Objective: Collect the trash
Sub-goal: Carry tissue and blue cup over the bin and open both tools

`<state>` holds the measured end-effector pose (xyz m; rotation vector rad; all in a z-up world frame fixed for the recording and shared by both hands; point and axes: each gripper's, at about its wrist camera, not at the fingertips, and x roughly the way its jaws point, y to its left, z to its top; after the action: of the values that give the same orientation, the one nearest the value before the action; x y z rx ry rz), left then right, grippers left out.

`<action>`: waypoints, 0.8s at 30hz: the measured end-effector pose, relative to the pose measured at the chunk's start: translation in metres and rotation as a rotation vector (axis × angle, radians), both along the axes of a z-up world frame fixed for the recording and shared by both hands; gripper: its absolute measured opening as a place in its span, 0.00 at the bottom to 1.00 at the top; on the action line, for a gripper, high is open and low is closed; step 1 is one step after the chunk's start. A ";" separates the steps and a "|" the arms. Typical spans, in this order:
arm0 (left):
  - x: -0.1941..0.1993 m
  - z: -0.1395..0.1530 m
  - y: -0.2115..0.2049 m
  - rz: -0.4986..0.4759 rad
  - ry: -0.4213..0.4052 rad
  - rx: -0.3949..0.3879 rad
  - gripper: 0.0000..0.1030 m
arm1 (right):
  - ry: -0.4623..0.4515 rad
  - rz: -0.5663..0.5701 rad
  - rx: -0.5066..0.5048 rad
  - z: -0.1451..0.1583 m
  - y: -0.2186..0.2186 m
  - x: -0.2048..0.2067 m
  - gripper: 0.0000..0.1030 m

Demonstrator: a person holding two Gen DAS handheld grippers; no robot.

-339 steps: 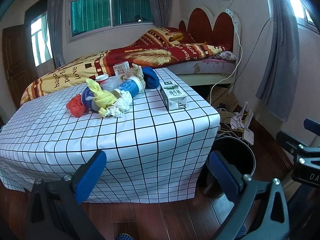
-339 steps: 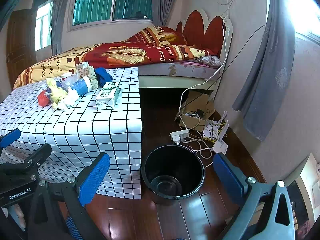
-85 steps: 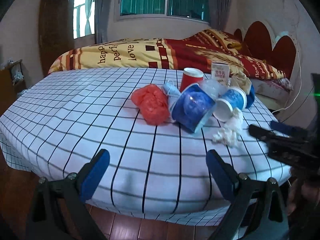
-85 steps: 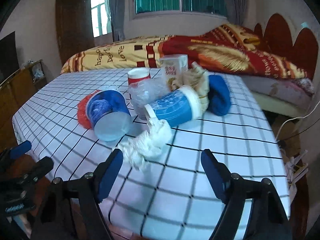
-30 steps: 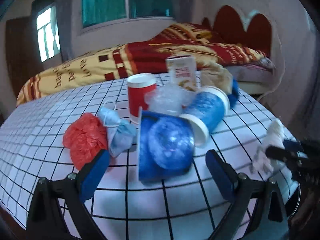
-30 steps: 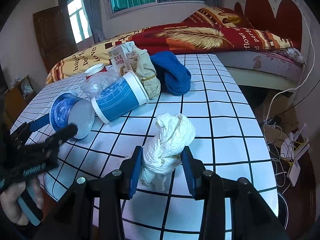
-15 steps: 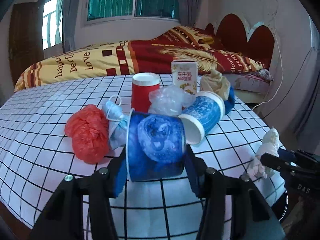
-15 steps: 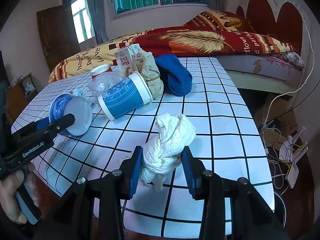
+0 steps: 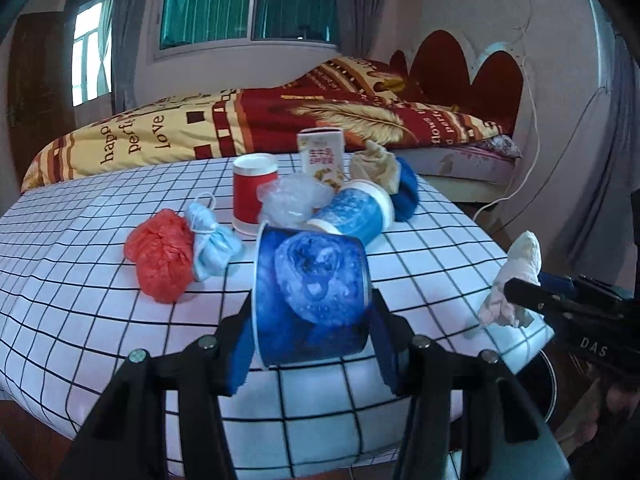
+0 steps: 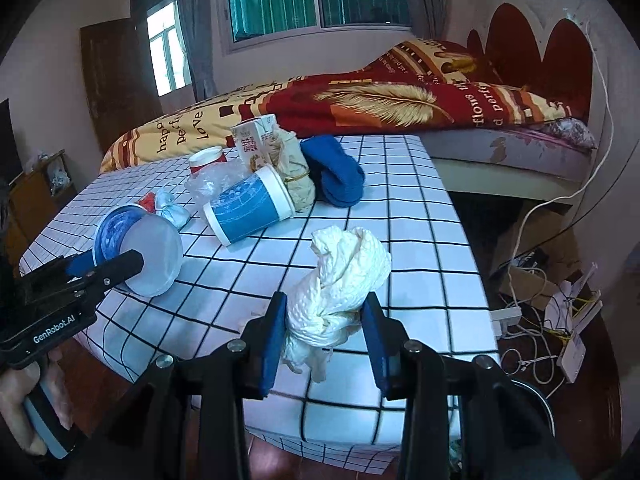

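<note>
We list a table (image 10: 400, 208) under a white cloth with a black grid, a bed (image 10: 360, 108) with a red and yellow cover behind it at the far side. Left gripper (image 9: 310, 316): jaws clamped on a dark blue paper cup (image 9: 310, 288), one blue pad against each side of it, the cup on its side with its open mouth turned to the far left, held at the near edge of the table. Right gripper (image 10: 324, 324): jaws clamped on a crumpled white tissue wad (image 10: 340, 276), lifted just above the near right part of the cloth. Remaining items on the table, grouped toward the far middle: a red plastic bag ball (image 9: 160, 252) at the left, a knotted pale blue mask (image 9: 210, 236) touching its right side, an upright red cup (image 9: 254, 194) behind these, a clear crumpled plastic wrapper (image 9: 292, 200) just right of the red cup, a light blue paper cup (image 10: 250, 208) lying on its side beside the wrapper, an upright milk carton (image 10: 254, 142) at the far side, a beige cloth bundle (image 10: 294, 172) tied with a band next to the carton, and a folded blue cloth (image 10: 334, 174) at the far right of the group. On the floor to the right of the table we note a tangle of white cables (image 10: 536, 320), and at the near right the dark rim of a bin (image 10: 542, 412), only partly in view.
</note>
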<state>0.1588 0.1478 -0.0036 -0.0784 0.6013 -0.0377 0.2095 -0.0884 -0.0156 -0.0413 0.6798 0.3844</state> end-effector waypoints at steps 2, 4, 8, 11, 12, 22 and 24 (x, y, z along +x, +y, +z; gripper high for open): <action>-0.002 0.002 -0.005 -0.014 -0.003 -0.001 0.51 | -0.001 -0.008 -0.003 0.000 -0.006 -0.004 0.39; -0.004 0.005 -0.011 -0.027 -0.008 -0.004 0.51 | -0.002 -0.021 -0.008 0.000 -0.015 -0.008 0.39; -0.009 0.009 -0.025 -0.058 -0.018 -0.005 0.51 | -0.010 -0.048 -0.025 0.002 -0.033 -0.017 0.39; -0.013 0.009 -0.039 -0.089 -0.022 -0.001 0.51 | -0.013 -0.070 -0.035 0.003 -0.047 -0.024 0.39; -0.015 0.009 -0.045 -0.103 -0.023 -0.002 0.51 | -0.014 -0.078 -0.038 0.004 -0.052 -0.026 0.39; -0.022 0.007 -0.103 -0.226 -0.014 -0.008 0.51 | -0.017 -0.184 -0.049 0.005 -0.113 -0.049 0.39; -0.024 0.007 -0.116 -0.255 -0.013 -0.005 0.51 | -0.014 -0.203 -0.050 0.004 -0.124 -0.054 0.39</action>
<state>0.1344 0.0314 0.0030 -0.0065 0.5950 -0.2864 0.1556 -0.2125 -0.0118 -0.0221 0.6727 0.1721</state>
